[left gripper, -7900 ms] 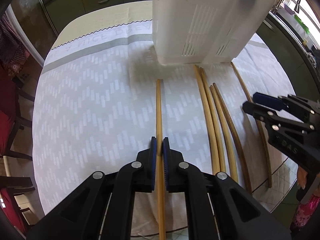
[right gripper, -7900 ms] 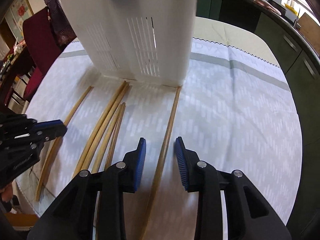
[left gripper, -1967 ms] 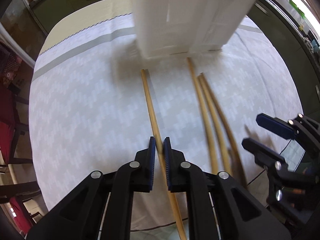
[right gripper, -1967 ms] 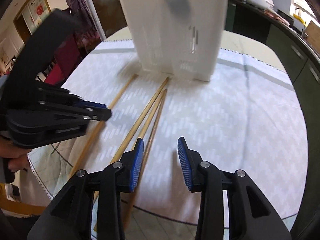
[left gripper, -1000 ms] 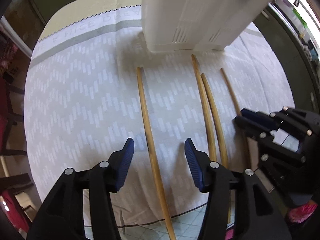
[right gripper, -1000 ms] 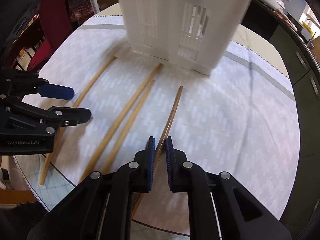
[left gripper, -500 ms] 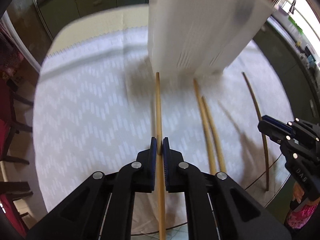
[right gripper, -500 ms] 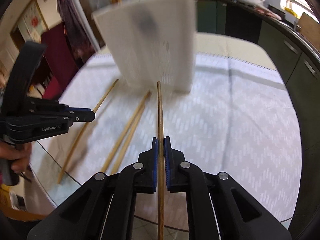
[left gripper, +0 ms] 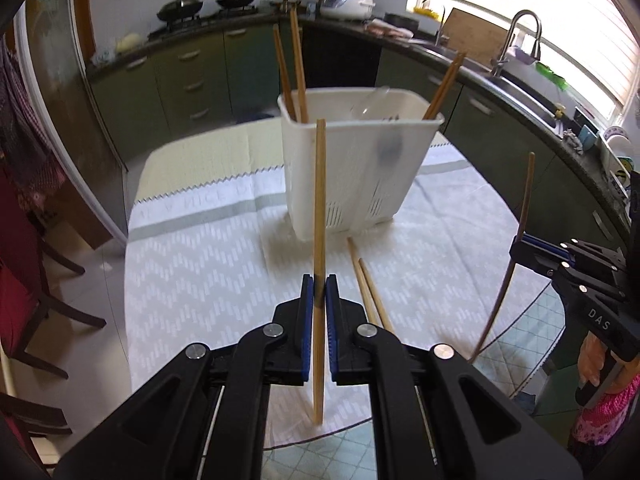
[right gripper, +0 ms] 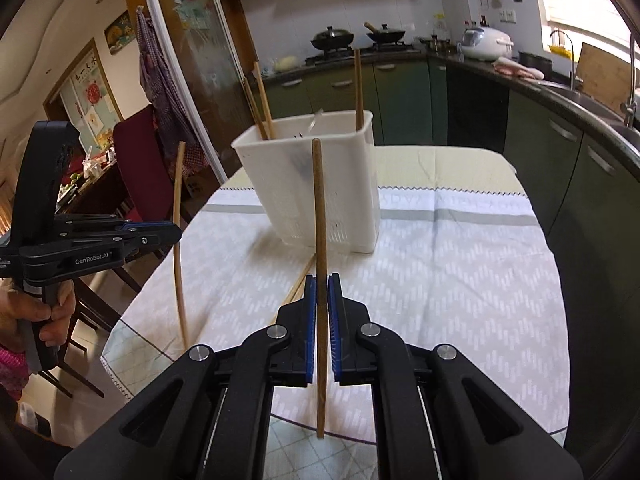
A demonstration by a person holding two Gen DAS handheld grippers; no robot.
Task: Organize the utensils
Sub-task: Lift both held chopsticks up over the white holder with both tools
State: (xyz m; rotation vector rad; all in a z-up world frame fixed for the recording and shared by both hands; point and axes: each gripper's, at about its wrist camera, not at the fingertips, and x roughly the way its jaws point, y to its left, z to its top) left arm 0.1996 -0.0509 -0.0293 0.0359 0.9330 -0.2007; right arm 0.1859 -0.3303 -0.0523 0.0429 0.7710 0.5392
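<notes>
The left hand-held gripper (left gripper: pixel 316 296) is clamped on a light wooden chopstick (left gripper: pixel 319 208), which stands nearly upright between its blue pads, lifted clear of the bench (left gripper: pixel 192 272). The right hand-held gripper (right gripper: pixel 321 294) likewise pinches a darker chopstick (right gripper: pixel 319 208), also held upright above the cloth-covered bench. In the left wrist view the right hand-held gripper shows at the right edge with its chopstick running up through its tip; in the right wrist view the left one shows at the left edge, held by a person's hand (right gripper: pixel 44 316).

Ahead of both stands a white plastic utensil holder (left gripper: pixel 352 168) on the bench, with several chopsticks (left gripper: pixel 290 68) leaning upright inside it. Two more chopsticks (left gripper: pixel 368 284) lie flat on the tablecloth, side by side, just in front of the holder.
</notes>
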